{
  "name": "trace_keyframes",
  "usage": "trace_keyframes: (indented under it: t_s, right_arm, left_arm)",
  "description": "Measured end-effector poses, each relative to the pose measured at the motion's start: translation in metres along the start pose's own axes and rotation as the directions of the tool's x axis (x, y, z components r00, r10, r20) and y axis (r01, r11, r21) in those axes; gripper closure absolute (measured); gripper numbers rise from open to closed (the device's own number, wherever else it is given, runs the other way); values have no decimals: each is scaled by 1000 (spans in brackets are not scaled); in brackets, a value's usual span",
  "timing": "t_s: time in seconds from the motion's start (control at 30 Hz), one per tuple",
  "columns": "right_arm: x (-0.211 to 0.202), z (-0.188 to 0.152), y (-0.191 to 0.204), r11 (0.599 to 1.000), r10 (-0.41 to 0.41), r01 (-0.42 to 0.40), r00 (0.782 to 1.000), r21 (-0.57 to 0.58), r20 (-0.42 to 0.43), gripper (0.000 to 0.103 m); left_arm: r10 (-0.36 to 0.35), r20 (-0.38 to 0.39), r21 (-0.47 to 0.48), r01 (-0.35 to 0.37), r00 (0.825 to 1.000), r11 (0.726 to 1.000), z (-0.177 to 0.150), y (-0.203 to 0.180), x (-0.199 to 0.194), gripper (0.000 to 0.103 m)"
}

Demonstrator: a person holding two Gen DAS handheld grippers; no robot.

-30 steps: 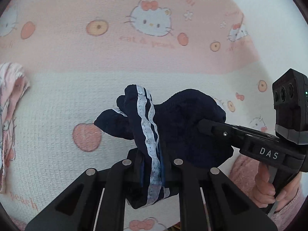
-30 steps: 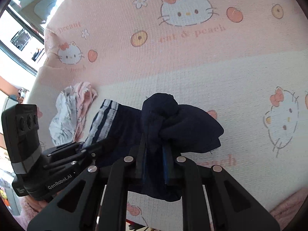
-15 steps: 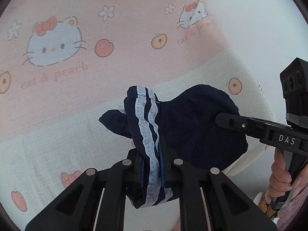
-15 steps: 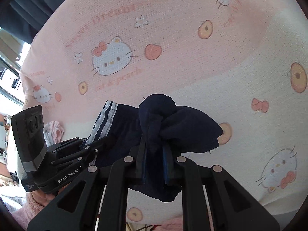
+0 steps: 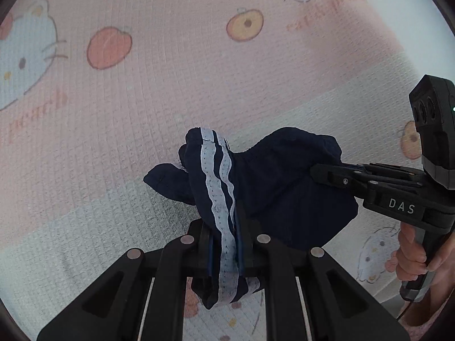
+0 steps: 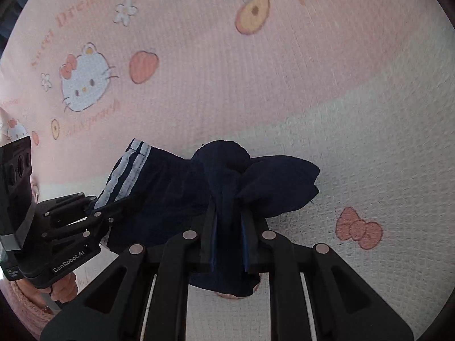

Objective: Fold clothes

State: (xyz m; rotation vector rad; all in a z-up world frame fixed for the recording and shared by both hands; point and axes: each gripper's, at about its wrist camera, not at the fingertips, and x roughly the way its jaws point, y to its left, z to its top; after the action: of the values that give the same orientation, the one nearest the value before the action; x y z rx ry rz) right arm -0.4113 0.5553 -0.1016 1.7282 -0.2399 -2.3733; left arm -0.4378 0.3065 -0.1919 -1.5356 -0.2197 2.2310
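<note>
A navy garment [image 5: 273, 187] with two pale blue side stripes [image 5: 216, 187] hangs bunched in the air between both grippers, just above the bedspread. My left gripper [image 5: 224, 244] is shut on its striped edge. My right gripper [image 6: 229, 244] is shut on the plain navy end [image 6: 227, 176]. In the left wrist view the right gripper [image 5: 321, 170] comes in from the right with its tips buried in the cloth. In the right wrist view the left gripper [image 6: 96, 207] sits at the lower left, beside the striped edge [image 6: 128, 170].
Under everything lies a pink and white bedspread [image 5: 170, 91] printed with cartoon cats and peaches. A hand [image 5: 412, 255] holds the right gripper's handle at the right edge. The bedspread's edge shows at the upper right [image 5: 403, 28].
Both grippers have carried the navy garment sideways across the bedspread and a little lower. The crumpled pink clothes seen at the left earlier have left the views. Both grips are unchanged.
</note>
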Motion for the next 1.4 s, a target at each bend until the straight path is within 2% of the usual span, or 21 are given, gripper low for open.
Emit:
trace_keyframes:
  t_s: [0.07,0.17,0.23,0.27,0.33,0.4,0.47,0.57,0.63,0.77,0.83,0.9,1.0,1.1,1.13,1.27,1.33,1.4]
  right_arm:
    - [18,-8,-11,1000,5,-5,1000,17,-26,90]
    - [32,-18,-26,998,25,-21,997,55,-67,83]
    - [24,-19,-35,994,51,-47,998,95,-45,73]
    - [17,-20,-39,992,50,-45,998,117,-33,71]
    - [-4,-22,-39,993,36,-41,998,114,44,71]
    - [-21,-25,-28,996,28,-38,993,81,114,71]
    - [-20,-29,-11,999,20,-23,994,30,105,71]
    - [4,-35,10,998,-54,54,998,-45,17,72]
    - [17,-39,2,996,-80,79,997,-28,-13,74]
    - [-4,-41,-25,996,20,-24,999,81,48,73]
    - [-21,-44,-26,991,93,-102,991,82,99,70]
    - [-25,-45,-20,992,97,-104,991,74,88,70]
    - [4,-47,-11,997,-5,9,999,74,-52,70]
    - [2,-51,-10,996,-25,29,998,81,-51,70]
    - [-2,-51,-10,995,-24,29,998,92,-50,70]
    - [-25,-55,-5,994,-21,18,1000,110,21,67]
    - [-16,-58,3,996,-34,36,999,87,-20,64]
    - [-2,-61,13,997,-55,59,996,53,-77,63]
  left_arm:
    - [19,-21,1,-19,1000,1000,-4,2,15,91]
    - [20,-27,8,-20,999,1000,-11,3,17,82]
    - [40,-16,22,-40,999,999,-13,4,8,68]
    - [56,24,34,-57,998,998,-13,4,-1,68]
    - [74,138,67,-84,988,994,-14,1,-22,68]
    - [48,207,110,-72,977,991,-15,-10,-33,68]
    - [19,198,164,-52,980,985,-18,-25,-28,68]
    - [77,145,211,-107,986,972,-27,-35,-6,68]
    - [45,133,198,-72,990,978,-30,-27,-8,68]
    - [-33,117,161,13,993,987,-36,-8,-14,70]
    - [-66,162,133,44,985,990,-37,-1,-31,70]
    - [-87,151,142,65,985,988,-39,-4,-35,70]
    - [-18,71,150,7,997,989,-42,-2,-13,70]
    - [70,26,146,-74,997,987,-45,9,5,68]
    - [75,26,128,-78,997,989,-45,12,3,68]
    - [30,104,85,-39,994,996,-46,15,-18,68]
    - [99,49,116,-104,994,988,-46,7,-7,68]
    - [180,-40,134,-173,983,976,-47,4,9,66]
